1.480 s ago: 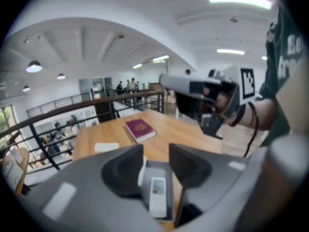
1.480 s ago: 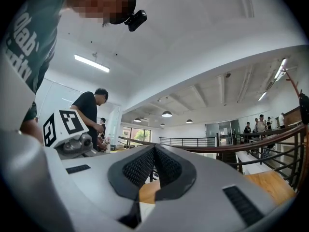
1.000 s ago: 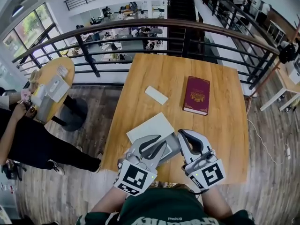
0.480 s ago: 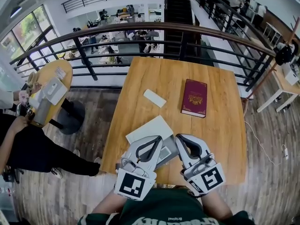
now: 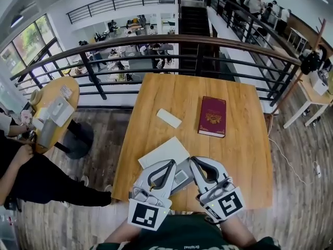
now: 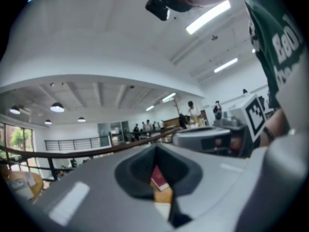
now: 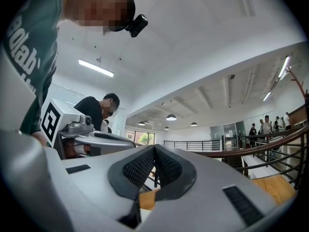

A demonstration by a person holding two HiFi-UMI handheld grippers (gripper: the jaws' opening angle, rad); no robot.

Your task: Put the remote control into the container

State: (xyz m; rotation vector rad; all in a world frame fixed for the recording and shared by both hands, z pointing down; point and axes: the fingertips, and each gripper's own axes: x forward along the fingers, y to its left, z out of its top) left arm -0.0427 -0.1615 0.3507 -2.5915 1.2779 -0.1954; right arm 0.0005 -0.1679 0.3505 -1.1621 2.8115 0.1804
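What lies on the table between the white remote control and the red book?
Nothing. In the head view the stretch of wooden table between the remote control and the red book is bare.

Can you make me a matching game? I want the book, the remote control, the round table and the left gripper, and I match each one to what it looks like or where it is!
Things:
1. book
2. remote control
3. round table
4. left gripper

Descriptions:
A. white, lying to the left of the book
B. fingers shut, nothing between them
C. dark red, closed
D. at the far left of the head view, with things on it

Right pairs: 1-C, 2-A, 3-D, 4-B
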